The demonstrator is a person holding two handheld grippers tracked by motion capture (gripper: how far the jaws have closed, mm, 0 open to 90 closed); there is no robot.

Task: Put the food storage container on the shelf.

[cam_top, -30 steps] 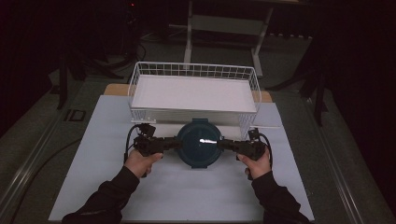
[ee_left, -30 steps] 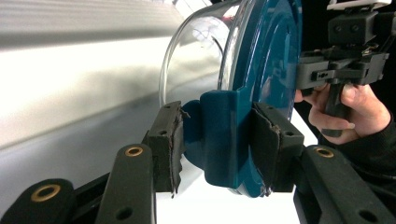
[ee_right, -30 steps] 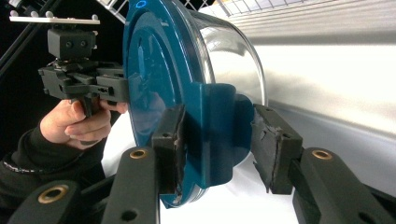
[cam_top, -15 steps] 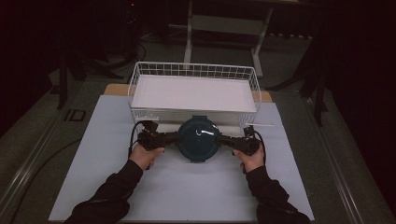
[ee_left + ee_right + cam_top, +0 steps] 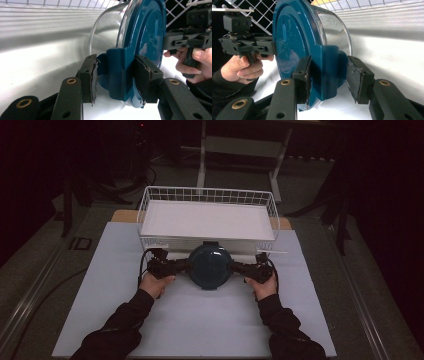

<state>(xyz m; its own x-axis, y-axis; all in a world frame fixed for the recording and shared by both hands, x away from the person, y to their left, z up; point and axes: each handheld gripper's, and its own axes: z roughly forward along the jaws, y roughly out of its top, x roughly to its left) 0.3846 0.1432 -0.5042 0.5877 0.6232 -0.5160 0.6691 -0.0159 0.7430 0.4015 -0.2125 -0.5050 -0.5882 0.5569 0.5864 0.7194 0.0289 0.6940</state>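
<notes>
Two grippers hold one clear glass container (image 5: 210,266) with a dark blue lid (image 5: 140,37) above the white mat (image 5: 200,320), just before the wire basket (image 5: 150,200). Left gripper (image 5: 116,76) clamps the left lid tab; right gripper (image 5: 328,77) brackets the right tab, its contact unclear.

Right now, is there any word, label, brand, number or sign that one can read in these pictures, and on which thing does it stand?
None can be read.
Lid: plain blue, no lettering; a faint raised mark shows on its top in the right gripper view, too blurred to read.
Basket: bare white wire, no label.
Tongs, left and right: black, no print.
Floor plate: too small to read.
</notes>
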